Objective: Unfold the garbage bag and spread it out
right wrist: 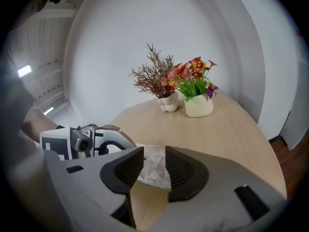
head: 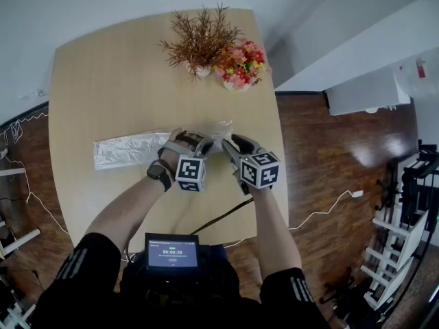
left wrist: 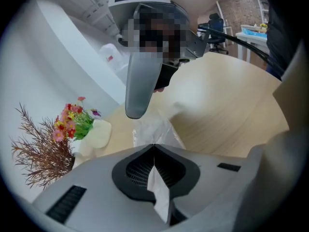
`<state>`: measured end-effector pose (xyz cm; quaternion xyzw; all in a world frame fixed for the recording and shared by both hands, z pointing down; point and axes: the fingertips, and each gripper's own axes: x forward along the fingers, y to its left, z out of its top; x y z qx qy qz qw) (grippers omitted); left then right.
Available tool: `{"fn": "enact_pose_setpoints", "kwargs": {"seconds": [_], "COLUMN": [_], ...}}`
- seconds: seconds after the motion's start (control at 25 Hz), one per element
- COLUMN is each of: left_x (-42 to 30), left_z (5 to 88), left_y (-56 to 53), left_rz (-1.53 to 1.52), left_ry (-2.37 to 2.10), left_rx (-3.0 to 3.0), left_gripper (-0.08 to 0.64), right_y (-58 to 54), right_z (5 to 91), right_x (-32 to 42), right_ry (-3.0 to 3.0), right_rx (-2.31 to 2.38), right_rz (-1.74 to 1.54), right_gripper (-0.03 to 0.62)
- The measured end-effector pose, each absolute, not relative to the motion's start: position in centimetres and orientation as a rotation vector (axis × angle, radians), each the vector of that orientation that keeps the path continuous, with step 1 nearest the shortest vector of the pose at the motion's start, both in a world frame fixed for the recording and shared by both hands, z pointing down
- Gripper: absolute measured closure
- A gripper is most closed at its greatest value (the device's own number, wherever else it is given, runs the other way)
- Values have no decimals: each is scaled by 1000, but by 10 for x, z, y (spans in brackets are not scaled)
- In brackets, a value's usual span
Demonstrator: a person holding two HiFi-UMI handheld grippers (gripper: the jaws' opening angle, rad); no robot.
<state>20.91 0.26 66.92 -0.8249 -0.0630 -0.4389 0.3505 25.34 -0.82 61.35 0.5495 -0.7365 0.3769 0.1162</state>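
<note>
Pale wood table [head: 103, 88] fills the head view. The garbage bag [head: 127, 149] lies across it as a long folded strip and is nowhere near spread. You hold your left gripper [head: 197, 142] and right gripper [head: 235, 144] close together at its right end, probably because a loose layer is easiest to separate there.

In the left gripper view, your left gripper [left wrist: 154, 149] has its fingers pressed together on a thin tab of the garbage bag [left wrist: 159, 192], which anchors one layer.

In the right gripper view, your right gripper [right wrist: 154, 152] has its fingers spread. The crumpled end of the garbage bag [right wrist: 152, 170] sits in the gap, and neither pad presses it. The gripper looks placed to take the other layer. The flower pot [right wrist: 198, 105] stands well apart at the table's far end.
</note>
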Motion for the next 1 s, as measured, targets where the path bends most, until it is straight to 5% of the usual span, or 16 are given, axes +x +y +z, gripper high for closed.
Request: {"fn": "enact_pose_setpoints", "kwargs": {"seconds": [0.16,0.44,0.56,0.8,1.0], "left_x": [207,205,202,189,169], "left_z": [670,671,670,642,629], "left_y": [0,-1,1,0,-26], "left_rz": [-1147,-1152,-1151,-1115,-1169], "left_ry": [-144,-138,-145,-128,-117], "left_rx": [-2138,-2143,-2163,-2329,-2451], "left_gripper": [555,555,551,434,433], "right_y": [-6,-3,-3,-2,2], "right_z": [620,624,621,613,600], "right_x": [246,245,245,242,240], "right_ry": [-2142,-2093,-2099,-2136,-2176], "right_rx": [1540,1511,1519,1517,1514], "right_rz": [1053,910,901,866,823], "right_gripper": [440,571,572,574,574]}}
